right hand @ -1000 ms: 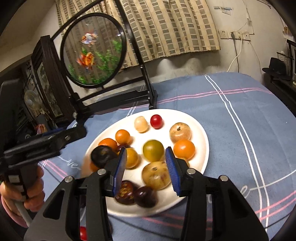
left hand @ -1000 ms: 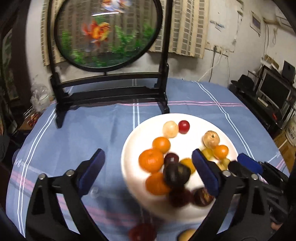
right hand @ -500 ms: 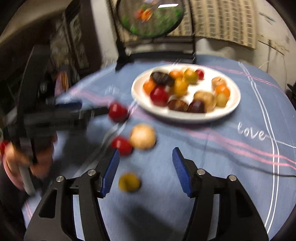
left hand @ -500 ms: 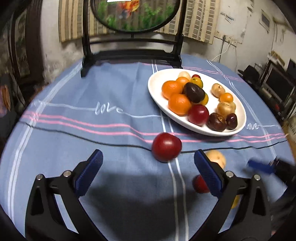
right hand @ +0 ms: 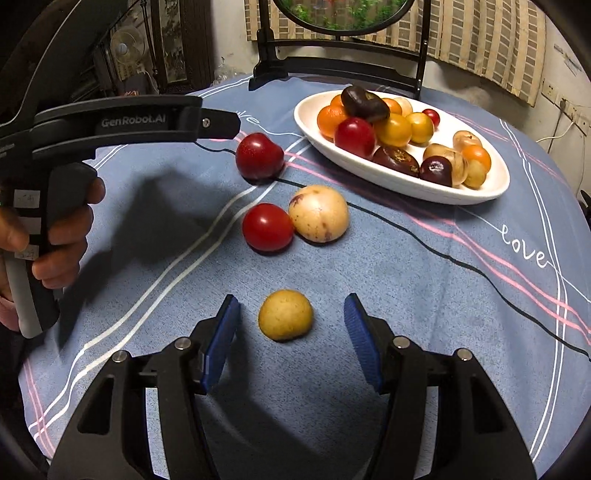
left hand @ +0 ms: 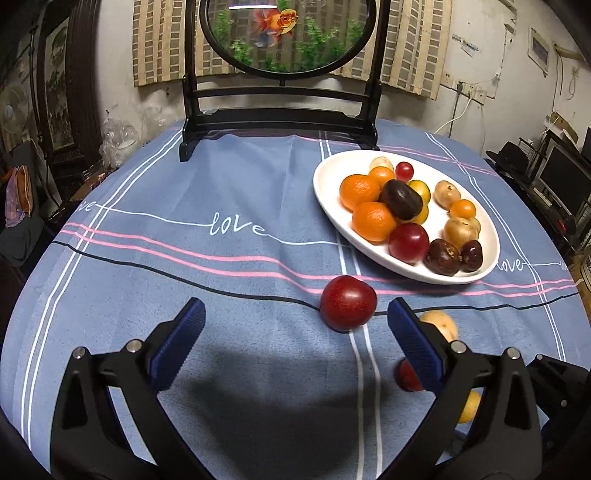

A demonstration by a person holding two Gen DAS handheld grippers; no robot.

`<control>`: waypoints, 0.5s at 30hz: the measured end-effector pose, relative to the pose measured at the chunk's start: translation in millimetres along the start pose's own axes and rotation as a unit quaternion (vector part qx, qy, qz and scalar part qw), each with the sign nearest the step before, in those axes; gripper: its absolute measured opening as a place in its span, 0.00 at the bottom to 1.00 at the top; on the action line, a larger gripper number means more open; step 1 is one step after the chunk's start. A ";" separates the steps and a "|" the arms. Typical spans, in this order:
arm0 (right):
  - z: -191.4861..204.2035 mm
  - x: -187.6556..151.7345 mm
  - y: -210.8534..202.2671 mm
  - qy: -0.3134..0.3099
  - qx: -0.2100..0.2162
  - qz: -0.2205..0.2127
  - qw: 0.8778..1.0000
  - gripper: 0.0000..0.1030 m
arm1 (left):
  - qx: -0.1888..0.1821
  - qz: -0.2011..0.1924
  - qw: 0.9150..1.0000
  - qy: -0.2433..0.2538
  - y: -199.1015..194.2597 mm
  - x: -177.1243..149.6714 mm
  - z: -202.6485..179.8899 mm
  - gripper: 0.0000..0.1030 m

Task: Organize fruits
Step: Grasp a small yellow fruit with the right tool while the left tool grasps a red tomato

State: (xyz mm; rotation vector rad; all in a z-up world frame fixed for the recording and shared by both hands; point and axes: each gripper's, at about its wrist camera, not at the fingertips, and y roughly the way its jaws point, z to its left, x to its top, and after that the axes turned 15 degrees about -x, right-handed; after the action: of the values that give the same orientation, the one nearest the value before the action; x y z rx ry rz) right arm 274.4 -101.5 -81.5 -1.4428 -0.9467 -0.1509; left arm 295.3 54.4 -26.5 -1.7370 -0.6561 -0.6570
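A white oval plate [left hand: 325, 184] [right hand: 306, 118] holds several fruits: oranges, dark plums, red and yellow ones. Loose on the blue cloth lie a dark red plum [left hand: 348, 302] [right hand: 259, 156], a red tomato [right hand: 267, 228], a pale yellow fruit [right hand: 318, 213] and a small yellow fruit [right hand: 285, 314]. My left gripper [left hand: 293, 328] is open and empty, with the plum just ahead of its right finger. My right gripper [right hand: 291, 328] is open, with the small yellow fruit between its fingertips, untouched.
A black stand with a round goldfish panel [left hand: 284, 33] rises at the table's far edge behind the plate. The left gripper's body and the hand holding it [right hand: 62, 221] fill the left of the right wrist view. Shelves and monitors [left hand: 561, 177] stand to the right.
Both grippers pulled back from above the plate to the near side of the table. The loose fruits came into view; the right gripper now frames the small yellow fruit.
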 end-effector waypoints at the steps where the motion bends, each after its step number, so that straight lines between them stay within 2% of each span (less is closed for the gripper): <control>1: -1.1 0.0 -0.4 0.000 0.000 -0.001 1.000 0.59 | 0.001 0.000 1.000 0.000 0.9 0.2 0.2 0.98; 7: 0.8 -1.5 -6.1 -0.009 -0.006 -0.013 1.000 0.58 | 0.002 -0.001 1.000 -0.003 1.0 1.1 2.2 0.98; 9: 2.7 -2.3 -9.7 -0.014 -0.012 -0.019 1.000 0.55 | 0.002 0.000 1.000 -0.003 1.3 1.1 2.7 0.98; 11: 3.9 -4.4 -12.7 -0.016 -0.016 -0.020 1.000 0.47 | 0.003 -0.001 1.000 -0.004 0.7 1.1 3.0 0.98; 13: 5.5 -5.1 -11.8 -0.021 -0.015 -0.016 1.000 0.46 | 0.003 -0.002 1.000 -0.002 0.2 0.8 2.7 0.98; 15: 7.2 -5.8 -10.8 -0.026 -0.016 -0.013 0.999 0.40 | 0.004 -0.002 1.000 -0.001 0.2 0.8 2.2 0.98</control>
State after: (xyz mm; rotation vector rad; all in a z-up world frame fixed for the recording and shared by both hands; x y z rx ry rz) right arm 260.7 -99.7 -77.8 -1.4694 -1.0091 -0.1490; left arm 296.2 56.6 -26.6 -1.7295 -0.6631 -0.6555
